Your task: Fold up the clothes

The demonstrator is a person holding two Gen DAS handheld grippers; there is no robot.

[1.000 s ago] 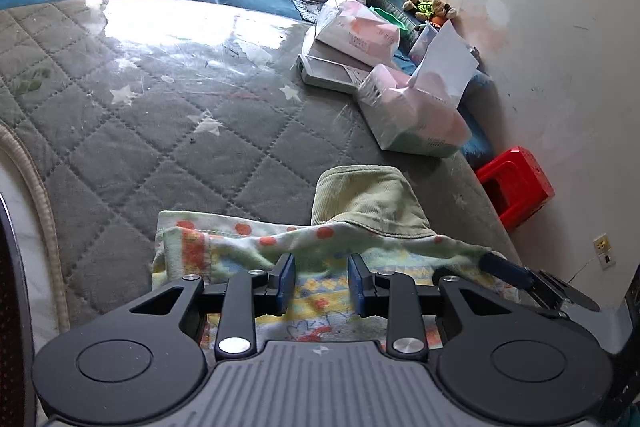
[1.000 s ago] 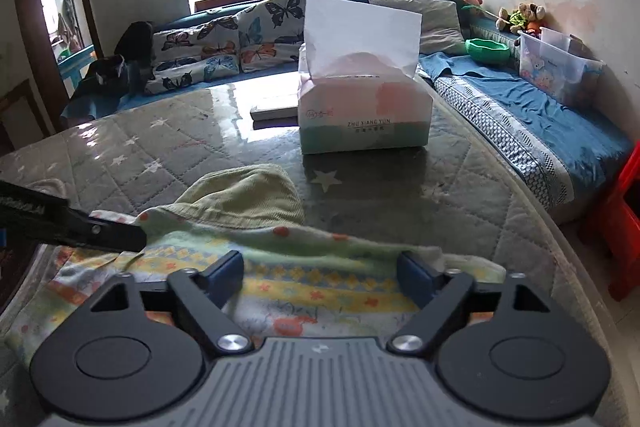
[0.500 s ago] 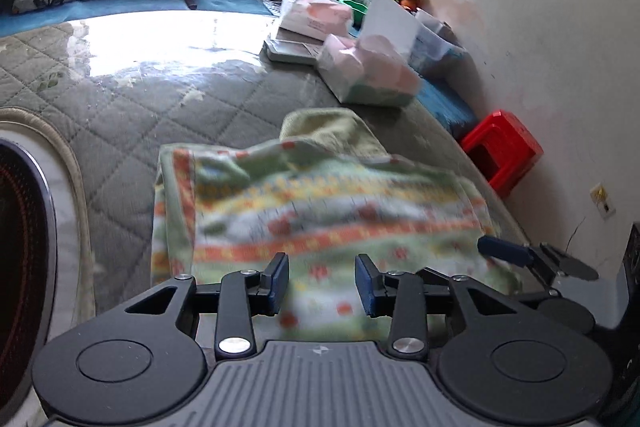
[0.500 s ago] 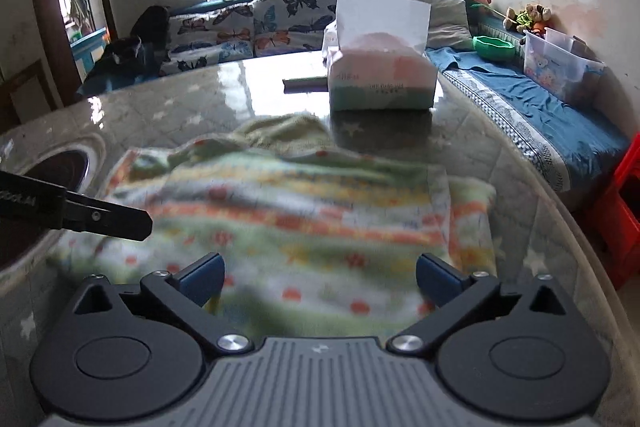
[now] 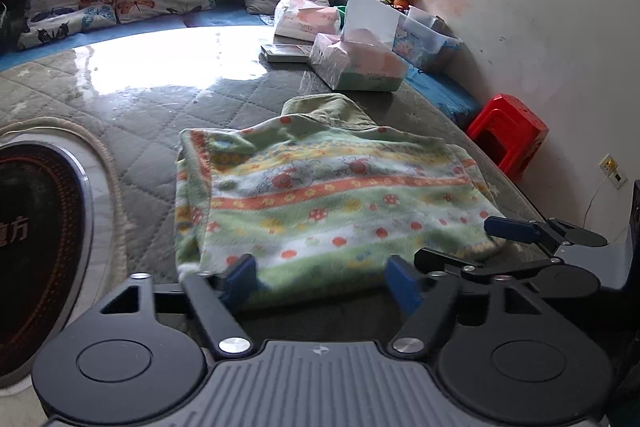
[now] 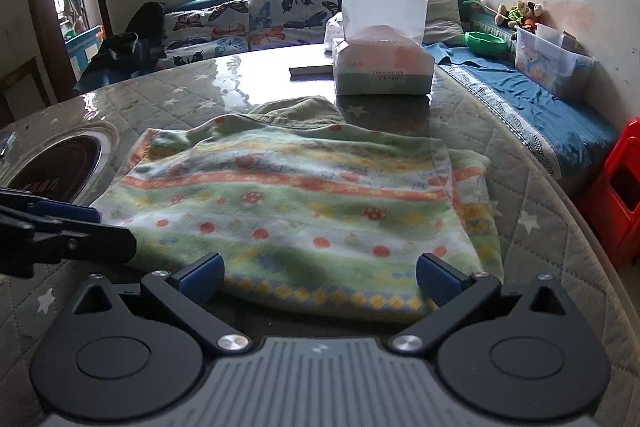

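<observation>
A fleecy green garment [image 5: 320,195] with orange and yellow bands and red dots lies folded flat on the quilted grey table cover; its olive hood [image 5: 328,109] sticks out at the far side. It also shows in the right wrist view [image 6: 296,203]. My left gripper [image 5: 322,277] is open and empty, just short of the garment's near edge. My right gripper [image 6: 320,275] is open and empty at the same near edge. The right gripper's fingers [image 5: 508,229] show at the right of the left wrist view; the left gripper's fingers [image 6: 66,213] show at the left of the right wrist view.
A tissue box [image 6: 382,67] and a flat tablet [image 5: 284,51] stand beyond the garment. A round hotplate [image 5: 36,235] is set into the table at the left. A red stool [image 5: 508,135] and a blue bench with a plastic bin [image 6: 550,61] lie to the right.
Both grippers pulled back towards me from the garment. The left gripper's jaws opened wide. The garment now lies flat and folded, with more of it in view.
</observation>
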